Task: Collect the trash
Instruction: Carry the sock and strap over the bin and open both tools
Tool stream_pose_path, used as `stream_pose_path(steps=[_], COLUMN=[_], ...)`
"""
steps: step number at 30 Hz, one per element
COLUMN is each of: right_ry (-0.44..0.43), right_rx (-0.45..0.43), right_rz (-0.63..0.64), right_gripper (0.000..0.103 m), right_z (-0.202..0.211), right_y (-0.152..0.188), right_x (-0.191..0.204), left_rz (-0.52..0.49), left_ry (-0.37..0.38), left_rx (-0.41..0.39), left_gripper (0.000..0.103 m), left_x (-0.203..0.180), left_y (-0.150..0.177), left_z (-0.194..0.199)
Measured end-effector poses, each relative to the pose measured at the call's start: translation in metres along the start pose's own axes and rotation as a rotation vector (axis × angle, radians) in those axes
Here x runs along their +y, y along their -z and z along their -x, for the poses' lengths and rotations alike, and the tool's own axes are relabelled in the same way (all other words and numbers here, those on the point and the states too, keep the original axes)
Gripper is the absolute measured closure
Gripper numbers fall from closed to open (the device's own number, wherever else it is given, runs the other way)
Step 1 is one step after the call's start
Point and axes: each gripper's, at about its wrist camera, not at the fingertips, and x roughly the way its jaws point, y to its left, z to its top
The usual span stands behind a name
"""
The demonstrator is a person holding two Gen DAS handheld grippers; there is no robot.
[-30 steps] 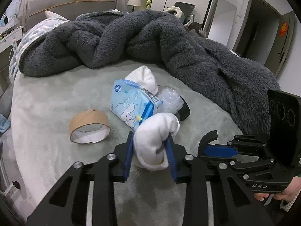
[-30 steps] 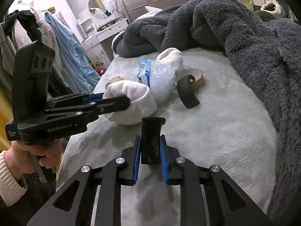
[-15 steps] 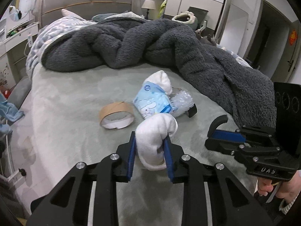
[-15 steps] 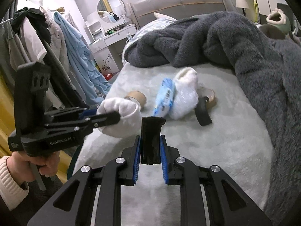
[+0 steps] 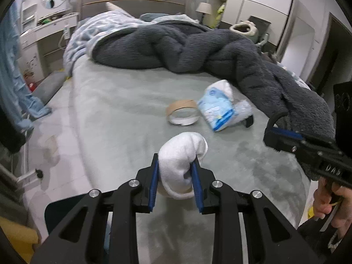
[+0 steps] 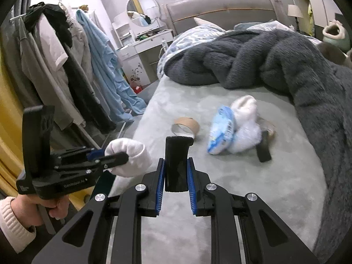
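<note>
while the left hand-held gripper (image 5: 175, 177) is clamped on a white sock roll (image 5: 181, 159), lifted clear above the near edge of the bed (image 5: 114, 110), the right hand-held gripper (image 6: 176, 179) is clamped on a curved black strip (image 6: 177, 161) standing upright between its blue pads (image 6: 160, 186). further up the bed lies a small heap of other things: an empty brown tape core (image 5: 182, 112) lying on its side, a blue and white tissue pack (image 5: 216, 112) just beside it, a clear crumpled wrap (image 6: 246, 138) touching the pack, another white sock roll (image 6: 245, 105) behind them, and a black strip (image 6: 264, 151) lying against a second tape ring (image 6: 269, 127). a dark grey fleece blanket (image 5: 176, 48) is bunched across the far half. a hand (image 6: 50, 206) in a cream cuff holds the left tool's grip.
</note>
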Motion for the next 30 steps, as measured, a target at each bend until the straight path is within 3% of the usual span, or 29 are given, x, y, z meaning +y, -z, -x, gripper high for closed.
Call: stream_pose_path(steps=[11, 30], right_ry=[-0.048, -0.083], right_rx=[0.025, 0.127], right_rz=[0.072, 0.178], right_gripper=[0.083, 0.083], right_z=[-0.013, -0.065], right_y=[-0.018, -0.028], right_x=[0.046, 0.127], left_rz=[0.106, 0.231], left_ry=[-0.098, -0.209], left_rx=[0.001, 0.121], left_gripper=[0.073, 0.073], left_x=[0.051, 0.133], left_y=[0.020, 0.060], left_z=[0.022, 0.024])
